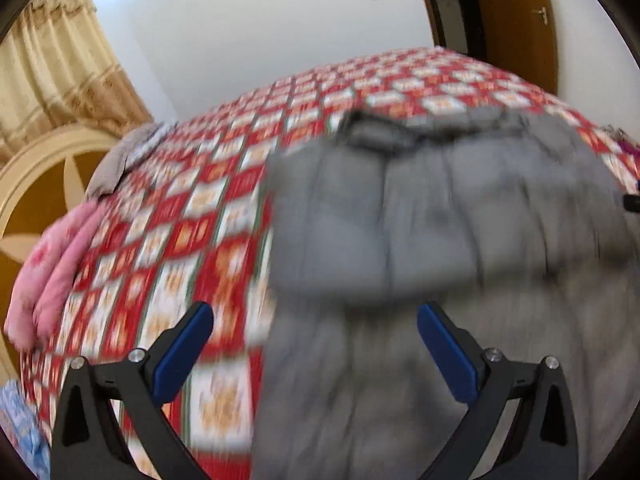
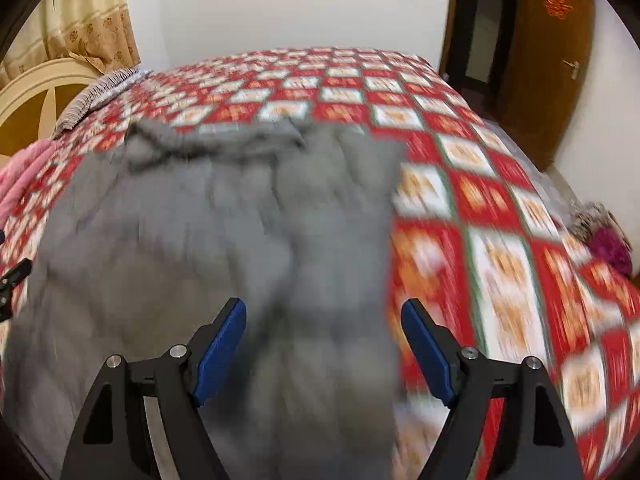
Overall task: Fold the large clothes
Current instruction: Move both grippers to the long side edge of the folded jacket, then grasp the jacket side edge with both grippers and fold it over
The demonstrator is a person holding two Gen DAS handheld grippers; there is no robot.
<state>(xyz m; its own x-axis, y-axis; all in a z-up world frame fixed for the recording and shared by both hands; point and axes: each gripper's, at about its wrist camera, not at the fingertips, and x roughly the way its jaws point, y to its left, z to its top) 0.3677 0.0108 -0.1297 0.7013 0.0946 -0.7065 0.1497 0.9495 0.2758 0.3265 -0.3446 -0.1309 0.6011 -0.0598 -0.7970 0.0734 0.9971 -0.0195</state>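
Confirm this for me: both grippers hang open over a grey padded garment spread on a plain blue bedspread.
Wrong on the bedspread. The left wrist view shows a red and white checked patterned bedspread, not plain blue. The rest stands: the left gripper and right gripper are both open, nothing between their blue pads, over the grey padded garment.

Grey padded garment [image 2: 224, 216], blurred, lies spread flat on the red checked bedspread [image 2: 480, 184]; dark collar end toward 12 o'clock.
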